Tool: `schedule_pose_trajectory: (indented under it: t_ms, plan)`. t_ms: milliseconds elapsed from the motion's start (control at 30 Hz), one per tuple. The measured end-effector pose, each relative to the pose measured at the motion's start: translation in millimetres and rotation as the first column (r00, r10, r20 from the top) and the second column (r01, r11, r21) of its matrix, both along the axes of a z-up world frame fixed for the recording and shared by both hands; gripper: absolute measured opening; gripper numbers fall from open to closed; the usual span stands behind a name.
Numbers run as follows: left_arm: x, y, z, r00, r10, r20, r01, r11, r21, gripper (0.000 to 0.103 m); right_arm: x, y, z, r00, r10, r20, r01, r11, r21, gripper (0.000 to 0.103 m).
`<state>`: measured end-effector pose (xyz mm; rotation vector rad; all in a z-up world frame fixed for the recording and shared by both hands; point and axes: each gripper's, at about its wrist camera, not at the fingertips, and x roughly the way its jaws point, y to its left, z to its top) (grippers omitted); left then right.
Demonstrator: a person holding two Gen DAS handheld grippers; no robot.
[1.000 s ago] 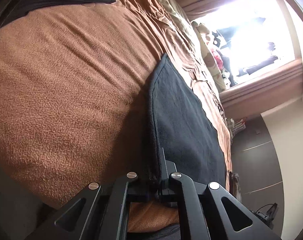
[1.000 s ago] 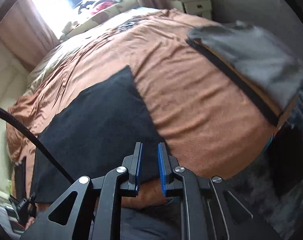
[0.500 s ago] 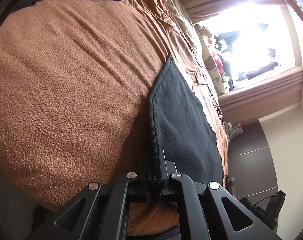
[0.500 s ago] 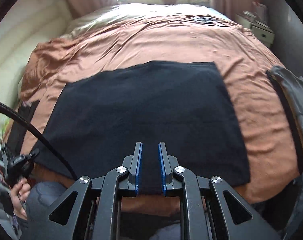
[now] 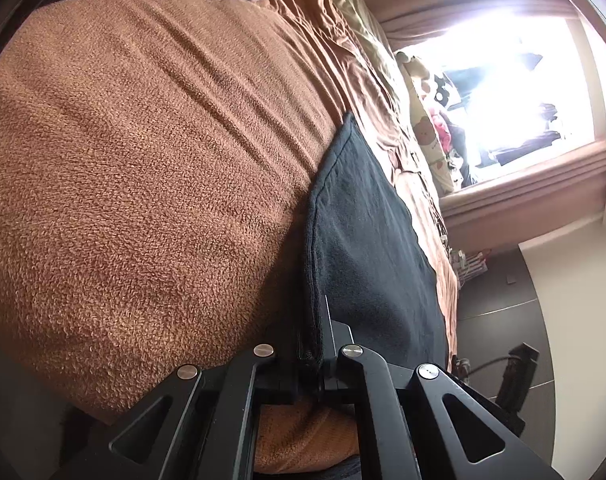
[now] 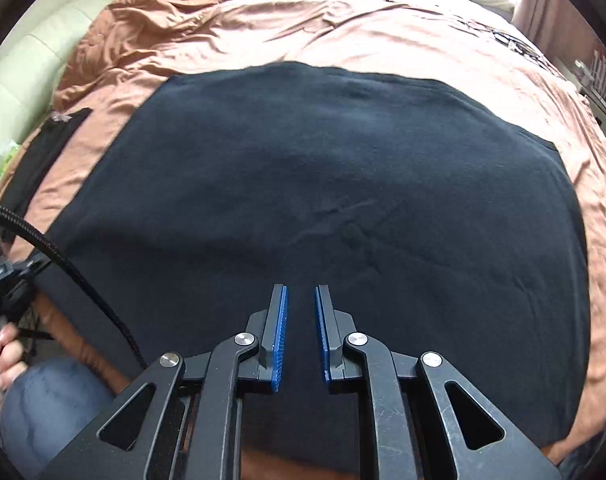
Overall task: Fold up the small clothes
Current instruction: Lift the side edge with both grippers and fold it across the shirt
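The left gripper (image 5: 318,344) has its jaws clenched on the hemmed edge of a black garment (image 5: 367,248), pinching a fold of the cloth right at its near corner. From there the garment runs away from the jaws, flat on the bed.

The right gripper (image 6: 301,332) has its jaws released, a clear gap between the blue pads (image 6: 281,332), and nothing lies between them. It hangs over the near edge of the black garment (image 6: 323,184); whether the fingers touch the cloth cannot be told.

In the right wrist view the garment lies spread out, mostly smooth, with a few faint creases right of its middle. It rests on a brown fleece blanket (image 5: 143,160) that covers the near part of the bed, with a rumpled rust-coloured sheet (image 6: 303,28) beyond it.

At the lower left of the right wrist view a hand (image 6: 1,360) grips a black handle, a braided cable (image 6: 75,268) arcs past it, and a knee in blue jeans (image 6: 51,404) shows below. Beyond the bed, the left wrist view shows a bright window (image 5: 515,92) with bear-print pillows (image 5: 427,136) before it.
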<state>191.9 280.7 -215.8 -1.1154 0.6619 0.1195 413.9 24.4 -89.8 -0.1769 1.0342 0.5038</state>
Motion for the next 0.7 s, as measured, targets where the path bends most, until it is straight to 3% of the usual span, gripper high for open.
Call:
schedule_pose_trajectory:
  t_ms: [133, 467, 700]
  plan:
    - [-1, -5, -1, 1.000, 0.012, -0.008, -0.012, 1.000, 0.002, 0.005, 29, 16, -17, 0.999, -0.028, -0.016, 0.028, 0.999, -0.015, 0.008]
    - [-2, -11, -1, 1.000, 0.018, -0.014, -0.018, 1.000, -0.004, 0.005, 103, 38, -16, 0.996, -0.087, -0.031, 0.087, 0.996, 0.012, 0.007]
    - [2, -13, 1, 1.000, 0.014, -0.019, -0.014, 1.000, -0.001, 0.005, 152, 65, -26, 0.992, -0.125, -0.001, 0.125, 0.992, -0.021, 0.007]
